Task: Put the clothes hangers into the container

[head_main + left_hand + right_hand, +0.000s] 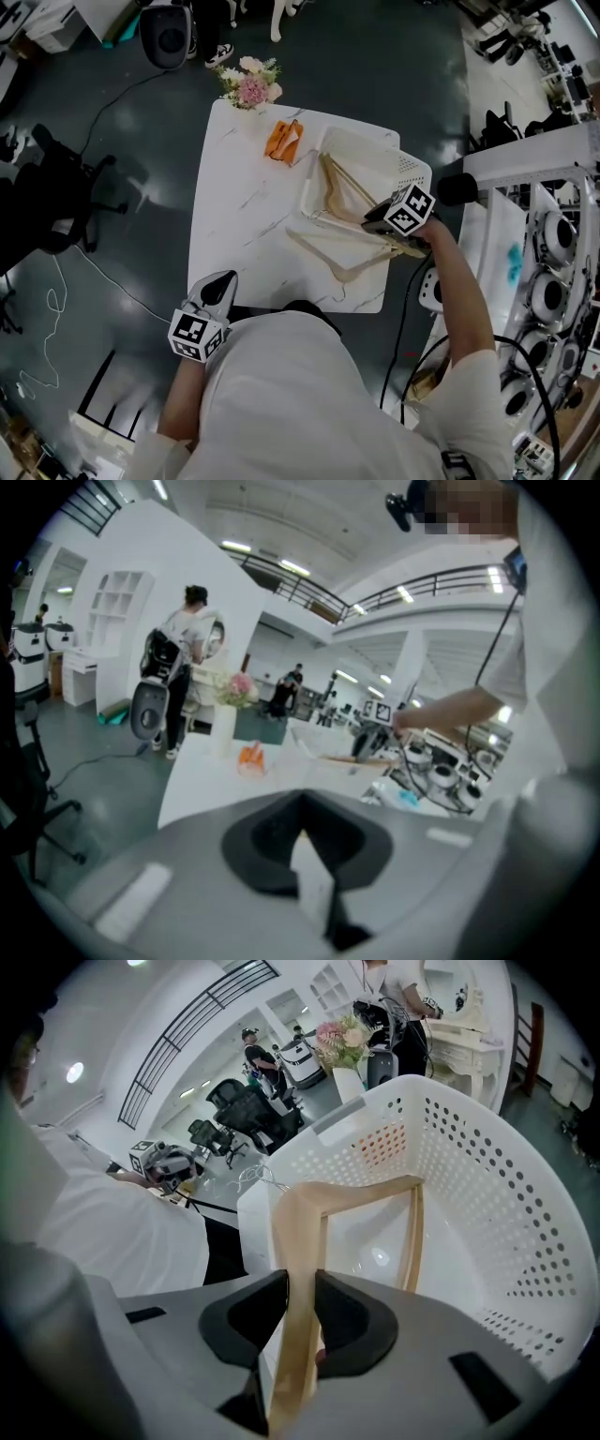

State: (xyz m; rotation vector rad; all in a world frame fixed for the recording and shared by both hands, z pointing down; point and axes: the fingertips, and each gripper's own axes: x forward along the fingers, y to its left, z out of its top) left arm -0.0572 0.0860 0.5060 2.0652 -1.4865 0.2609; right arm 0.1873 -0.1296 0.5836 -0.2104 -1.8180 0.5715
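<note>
Wooden hanger (300, 1232) clamped in right claw (302, 1290), dangling inside white basket (487, 1147); left claw (309, 860) slightly apart, empty.

The left half of the worktop (234, 216) is bare and open from the frame's lower left, where the left hand-held gripper (219, 285) sits at the edge. A flower vase (249, 86) and an orange object (284, 141) block the top edge. At the right, the mouth of the basket (412, 171) is crowded by leaning hangers (345, 186), the right hand-held gripper (377, 223) and the hanger (342, 261) in its jaws
</note>
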